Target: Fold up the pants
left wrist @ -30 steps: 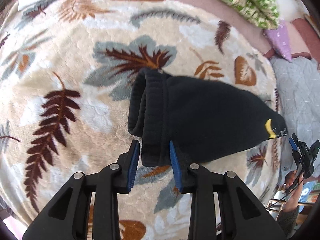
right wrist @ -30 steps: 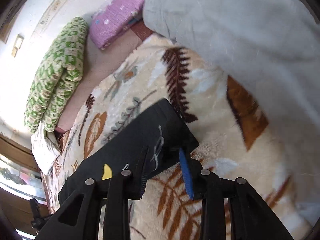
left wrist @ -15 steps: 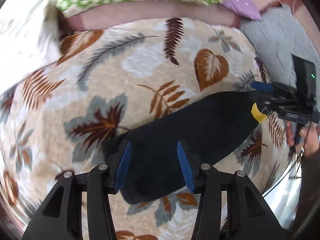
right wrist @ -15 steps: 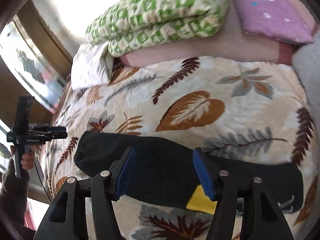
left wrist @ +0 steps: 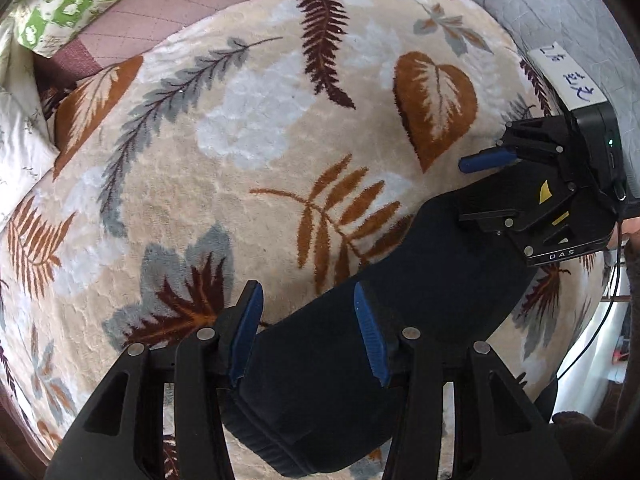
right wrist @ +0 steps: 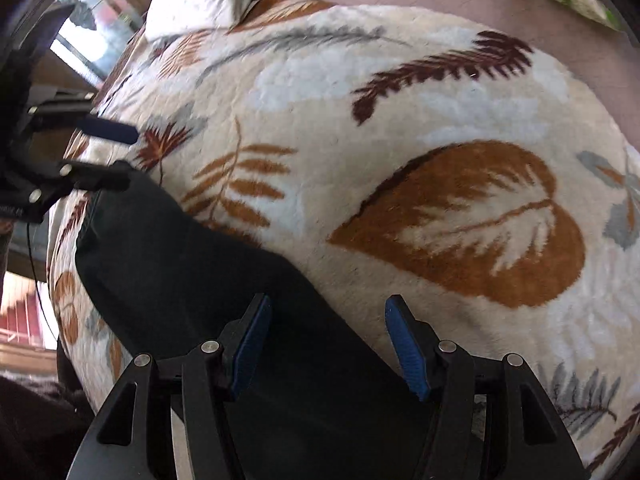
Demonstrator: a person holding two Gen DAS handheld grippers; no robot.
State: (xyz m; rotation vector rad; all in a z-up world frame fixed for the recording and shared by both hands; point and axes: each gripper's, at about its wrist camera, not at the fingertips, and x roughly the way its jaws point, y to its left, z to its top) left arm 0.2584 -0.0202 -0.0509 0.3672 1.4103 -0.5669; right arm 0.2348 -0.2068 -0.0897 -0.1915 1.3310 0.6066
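Pants [left wrist: 400,312] lying lengthwise between left gripper [left wrist: 308,332] and right gripper [right wrist: 328,340], near blanket [left wrist: 260,128] edge; both jaws having just been opening, gaping above cloth, gripping nothing

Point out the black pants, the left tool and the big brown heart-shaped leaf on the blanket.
black pants [left wrist: 420,280], left wrist view, on the flat middle of the folded cloth.
left tool [left wrist: 306,330], left wrist view, midway between its blue fingertips.
brown heart-shaped leaf [right wrist: 472,220], right wrist view, on the leaf's centre.
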